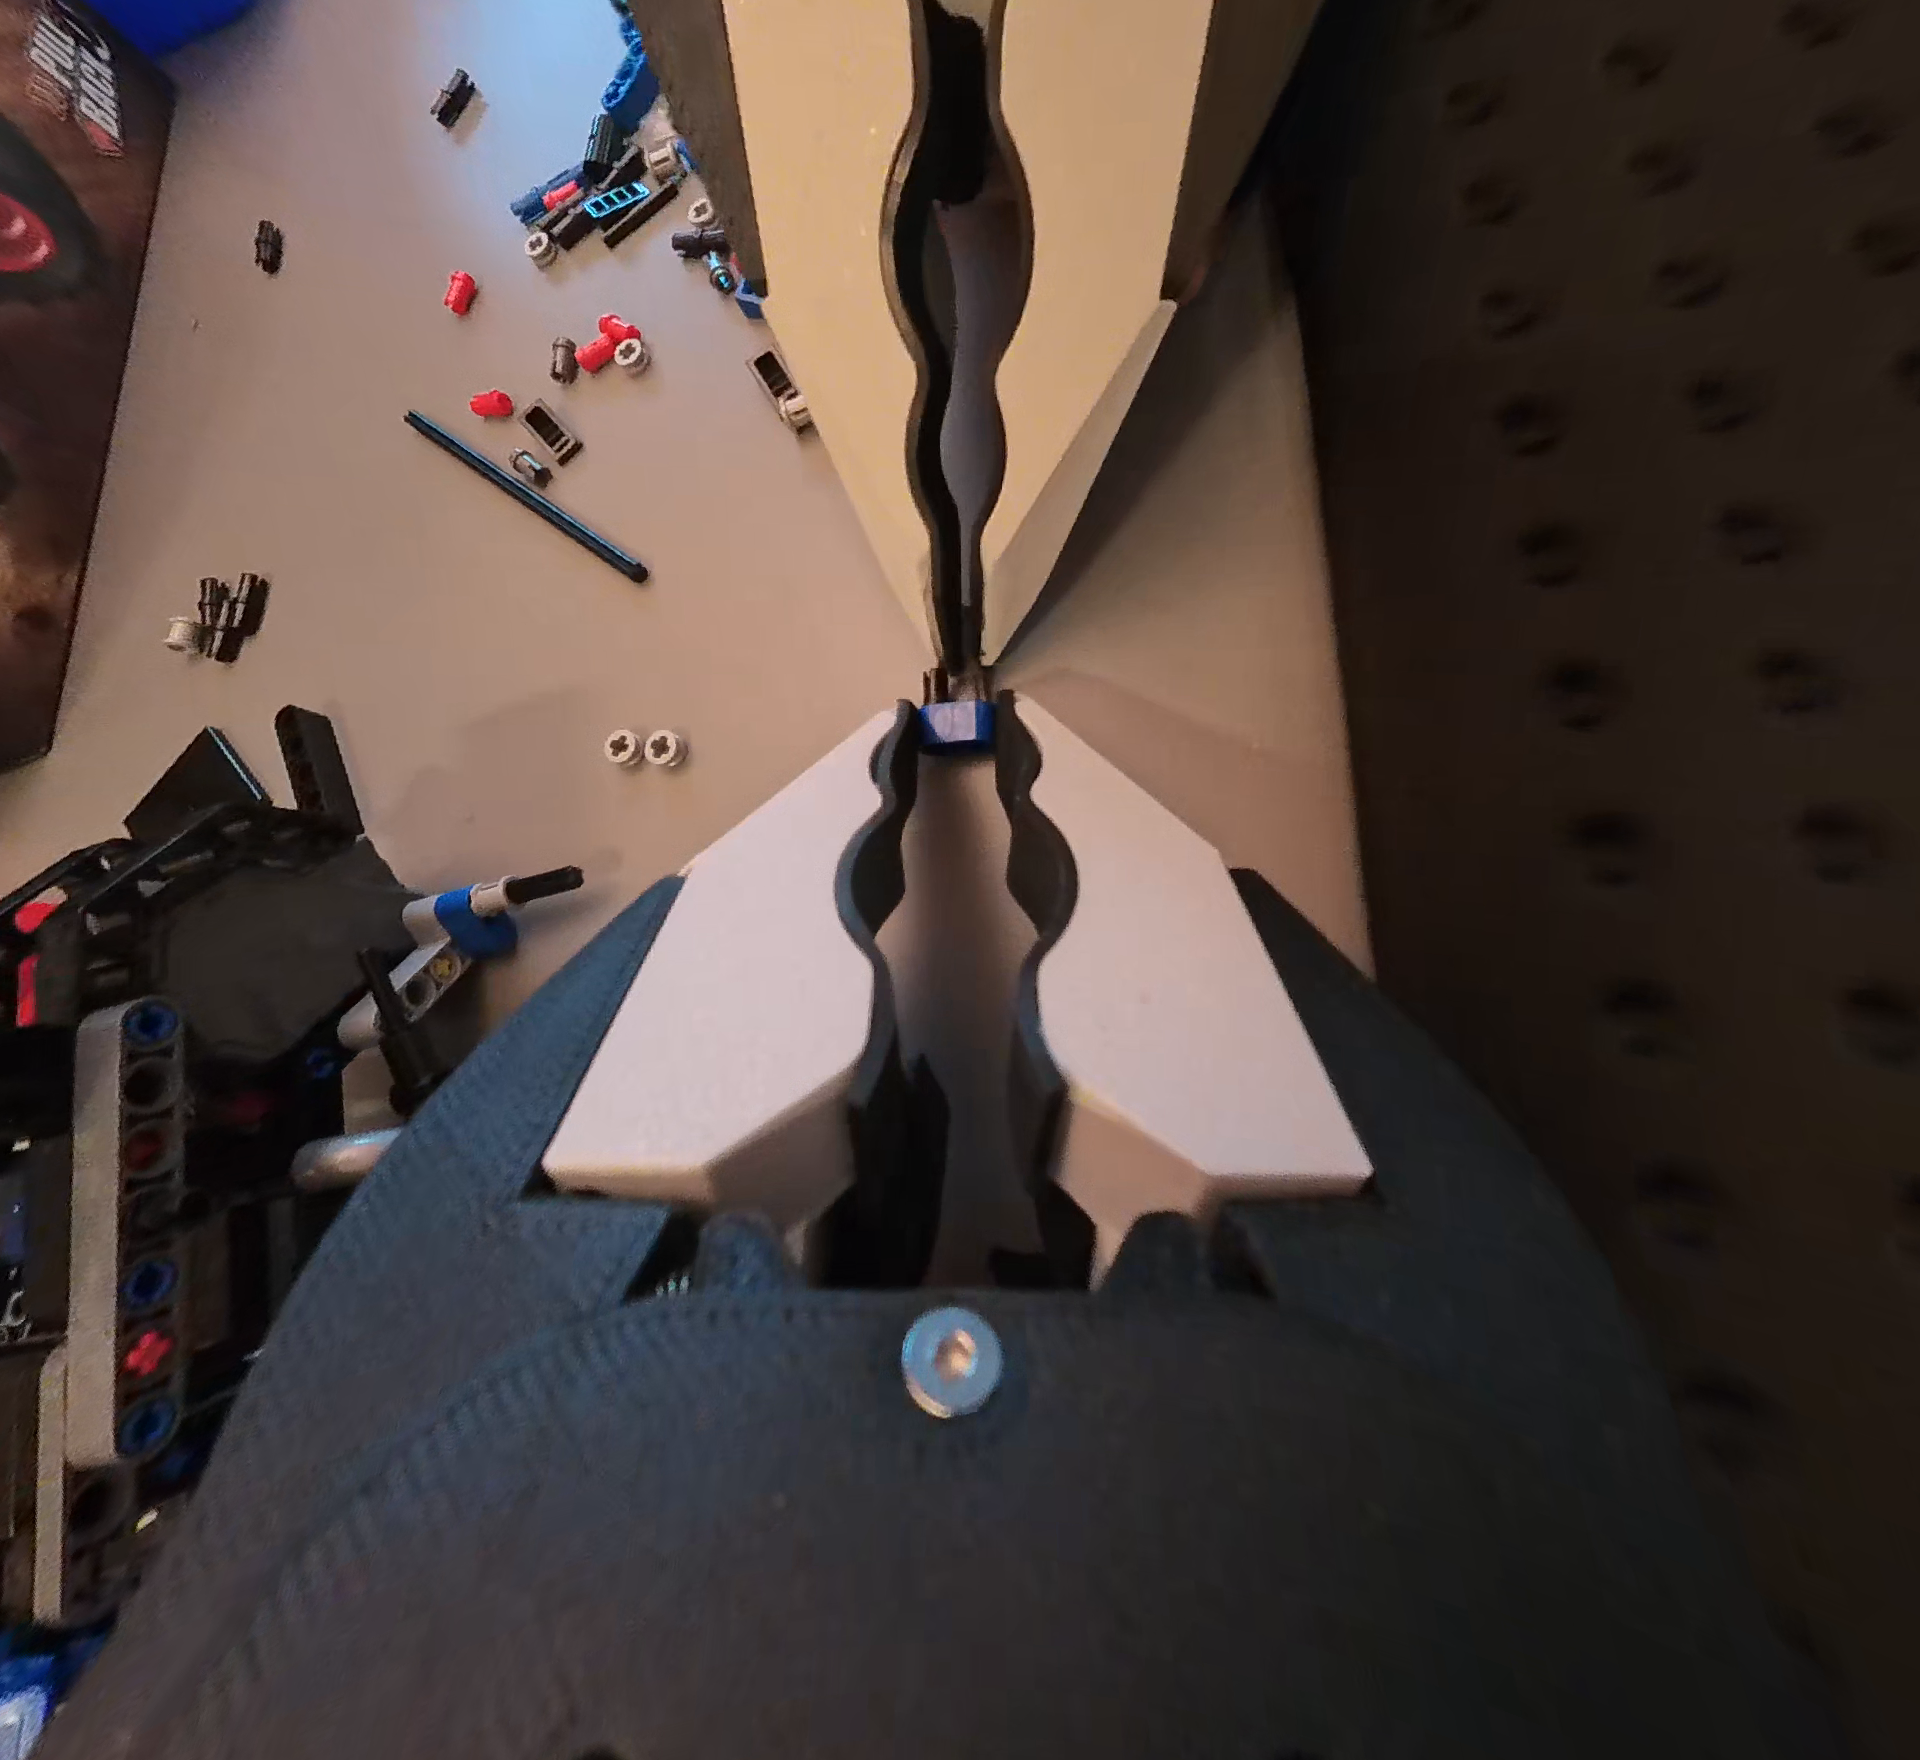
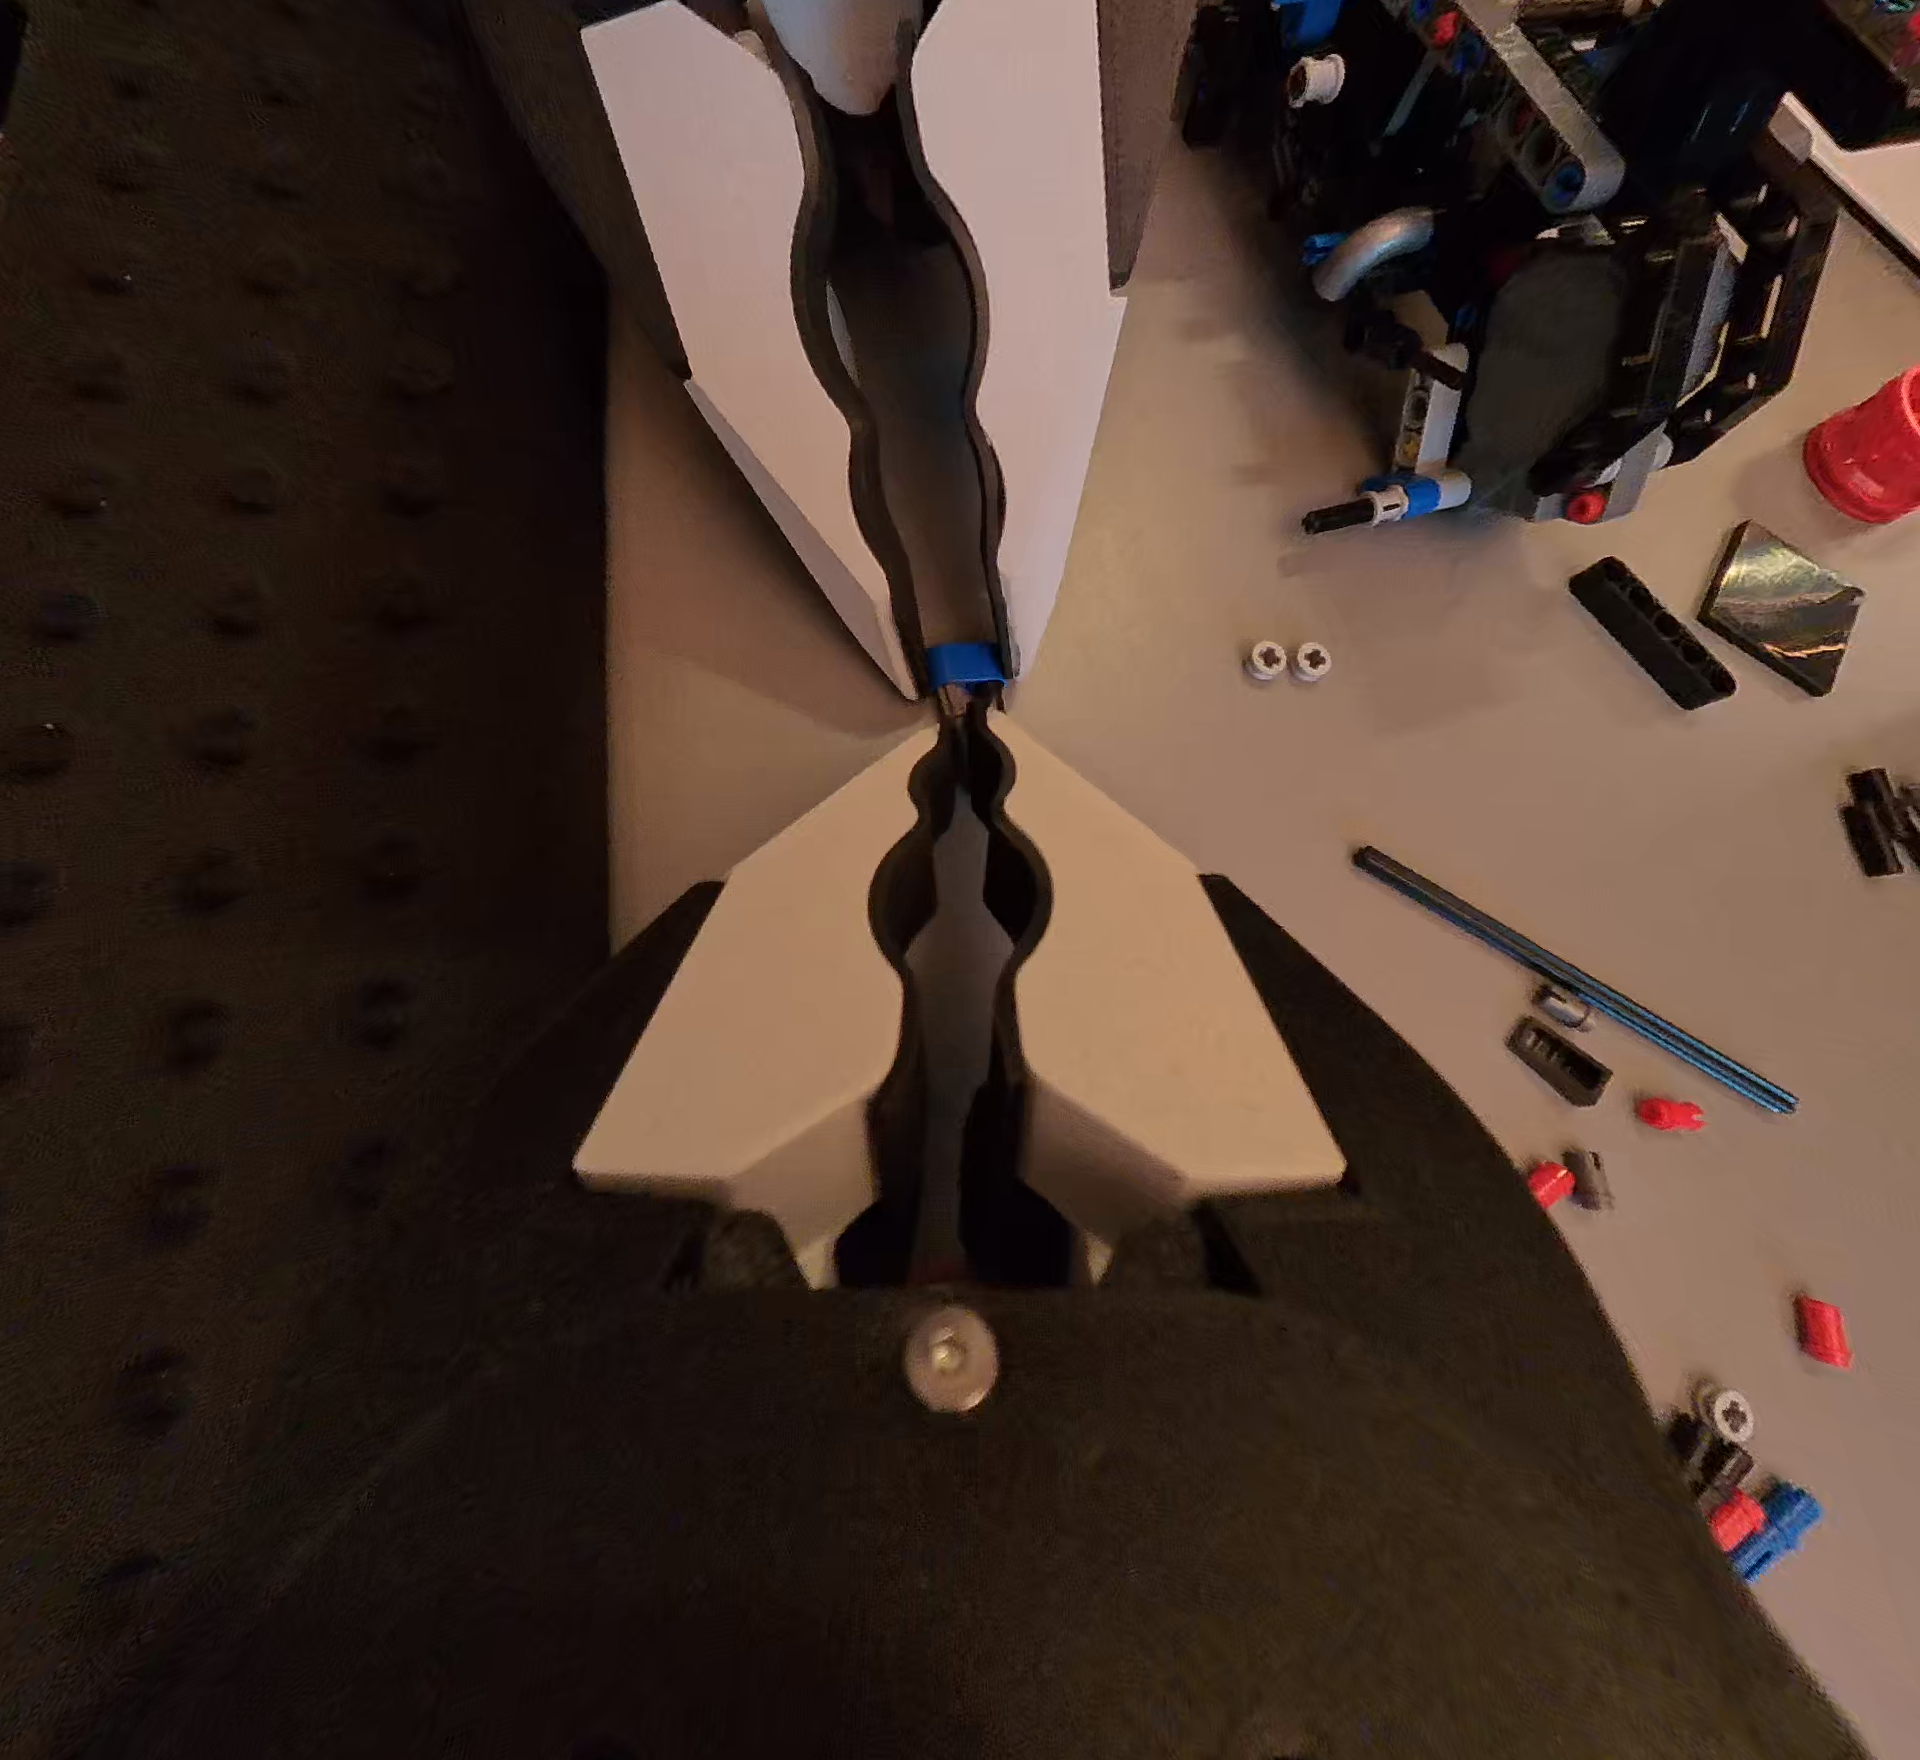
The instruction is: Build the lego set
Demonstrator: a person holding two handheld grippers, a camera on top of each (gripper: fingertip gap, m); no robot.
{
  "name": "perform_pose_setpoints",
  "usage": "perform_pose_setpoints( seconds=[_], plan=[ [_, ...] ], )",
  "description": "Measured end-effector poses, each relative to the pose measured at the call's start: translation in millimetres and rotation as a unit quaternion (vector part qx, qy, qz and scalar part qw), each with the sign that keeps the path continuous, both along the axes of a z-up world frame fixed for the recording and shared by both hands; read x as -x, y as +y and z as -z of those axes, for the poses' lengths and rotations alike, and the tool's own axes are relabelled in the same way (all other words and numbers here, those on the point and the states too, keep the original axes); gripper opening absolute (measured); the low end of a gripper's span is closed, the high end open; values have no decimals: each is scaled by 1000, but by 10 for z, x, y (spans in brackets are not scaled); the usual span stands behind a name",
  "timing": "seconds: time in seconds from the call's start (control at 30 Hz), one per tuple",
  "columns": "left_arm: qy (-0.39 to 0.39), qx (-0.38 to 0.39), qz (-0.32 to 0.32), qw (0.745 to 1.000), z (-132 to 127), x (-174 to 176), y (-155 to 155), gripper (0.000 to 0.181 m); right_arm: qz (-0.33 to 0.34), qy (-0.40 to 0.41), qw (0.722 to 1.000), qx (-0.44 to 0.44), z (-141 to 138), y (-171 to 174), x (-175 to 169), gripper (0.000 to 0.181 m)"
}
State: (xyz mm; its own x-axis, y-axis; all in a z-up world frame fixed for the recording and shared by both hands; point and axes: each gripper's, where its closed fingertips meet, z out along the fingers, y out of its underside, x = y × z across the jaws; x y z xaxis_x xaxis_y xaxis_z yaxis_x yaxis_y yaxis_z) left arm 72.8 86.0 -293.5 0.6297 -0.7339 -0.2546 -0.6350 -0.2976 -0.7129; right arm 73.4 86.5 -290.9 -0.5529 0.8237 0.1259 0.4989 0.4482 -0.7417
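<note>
The left gripper pinches a tiny, hard, light blue piece at its fingertips; the right gripper, tip to tip with it, squeezes a small black pin almost fully together.

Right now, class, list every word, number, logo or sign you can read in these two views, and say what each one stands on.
Dark printed box, left wrist view's left edge: red-and-white lettering, cropped and blurred, not quoted.
Black patterned tile: no letters visible.
Left tongs, right tongs, blue piece, black pin: no writing.
</note>
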Motion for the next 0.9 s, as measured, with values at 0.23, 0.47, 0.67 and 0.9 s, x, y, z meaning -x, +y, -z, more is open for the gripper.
perform_pose_setpoints(
  seconds=[0.23,0.47,0.67,0.9],
  plan=[
    [3,-3,-1,1000,-2,1,4,14,-11,5,1000,8,-24,-57,-4,0],
    [2,-5,0,1000,-4,0,12,14,4,-19,999,37,-33,34,-80,11],
    [2,-5,0,1000,-4,0,15,14,7,-34,999,32,24,58,-79,2],
    [6,-9,0,1000,-5,-1,19,14,1,-30,999,23,24,28,-63,1]
  ],
)
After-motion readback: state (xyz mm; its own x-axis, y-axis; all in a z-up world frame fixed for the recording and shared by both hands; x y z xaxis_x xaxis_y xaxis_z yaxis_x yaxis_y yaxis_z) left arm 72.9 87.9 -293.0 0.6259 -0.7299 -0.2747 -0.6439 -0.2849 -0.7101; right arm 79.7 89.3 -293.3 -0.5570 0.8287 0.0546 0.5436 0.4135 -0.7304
